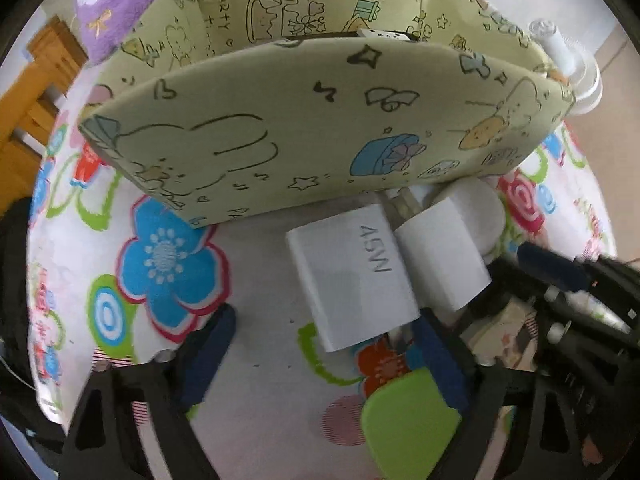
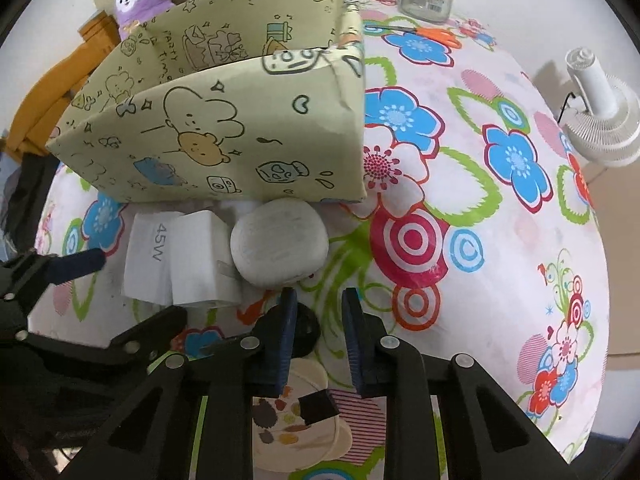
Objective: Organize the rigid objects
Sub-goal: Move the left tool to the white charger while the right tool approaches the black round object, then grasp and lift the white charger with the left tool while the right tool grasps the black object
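1. Left wrist view: the left hand-held gripper [image 1: 320,344] stands wide, straddling the 45W charger [image 1: 352,280] on the surface [image 1: 256,380] beside the patterned box [image 1: 312,128].
2. The right hand-held gripper [image 2: 318,320] is narrowed, empty.
3. Risk: the adjoining smaller charger [image 1: 444,252] could snag and get dragged.

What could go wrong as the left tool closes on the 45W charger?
The 45W charger lies tight against a second white charger, so the left tool, open around it, may pinch or drag both. Both chargers sit against the patterned box, which a push could shift.
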`<state>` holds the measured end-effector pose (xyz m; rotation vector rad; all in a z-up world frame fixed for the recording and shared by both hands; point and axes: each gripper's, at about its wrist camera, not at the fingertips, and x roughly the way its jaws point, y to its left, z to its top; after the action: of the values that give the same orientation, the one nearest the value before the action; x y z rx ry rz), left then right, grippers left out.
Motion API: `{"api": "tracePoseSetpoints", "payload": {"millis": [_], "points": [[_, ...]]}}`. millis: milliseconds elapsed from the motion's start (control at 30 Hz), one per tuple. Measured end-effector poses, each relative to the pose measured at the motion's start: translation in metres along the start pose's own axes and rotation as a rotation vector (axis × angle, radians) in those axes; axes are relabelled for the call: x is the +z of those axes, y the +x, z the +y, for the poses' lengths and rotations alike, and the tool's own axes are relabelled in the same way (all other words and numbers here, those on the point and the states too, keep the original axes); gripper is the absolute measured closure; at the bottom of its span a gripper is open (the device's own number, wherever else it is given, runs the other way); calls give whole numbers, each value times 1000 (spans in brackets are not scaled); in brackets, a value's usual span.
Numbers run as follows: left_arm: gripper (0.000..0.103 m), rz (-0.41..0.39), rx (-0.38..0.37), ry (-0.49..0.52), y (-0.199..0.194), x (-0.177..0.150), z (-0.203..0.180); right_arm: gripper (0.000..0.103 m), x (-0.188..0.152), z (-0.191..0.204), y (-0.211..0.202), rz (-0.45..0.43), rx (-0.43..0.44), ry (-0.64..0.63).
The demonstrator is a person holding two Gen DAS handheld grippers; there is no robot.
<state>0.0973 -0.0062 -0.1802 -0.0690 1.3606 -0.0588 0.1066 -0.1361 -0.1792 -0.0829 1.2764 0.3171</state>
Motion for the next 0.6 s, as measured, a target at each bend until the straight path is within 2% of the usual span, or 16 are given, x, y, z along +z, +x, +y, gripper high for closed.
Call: {"api": "tracePoseSetpoints", "payload": {"millis": [133, 167, 367, 500, 600], "points": [[34, -26, -5, -9, -1, 6, -2, 46, -4, -6, -1, 15, -8, -15], [45, -34, -10, -12, -2, 8, -3, 42, -7, -7, -2, 18, -7, -18], [47, -44, -12, -15, -3, 10, -2, 38, -20, -3, -3, 46, 8, -54], [49, -35, -6, -5, -9, -6, 1, 38, -29, 11, -3, 48, 25, -62], [49, -29, -5, 8, -8, -22, 1, 36, -29, 21, 2, 33, -11, -104]]}}
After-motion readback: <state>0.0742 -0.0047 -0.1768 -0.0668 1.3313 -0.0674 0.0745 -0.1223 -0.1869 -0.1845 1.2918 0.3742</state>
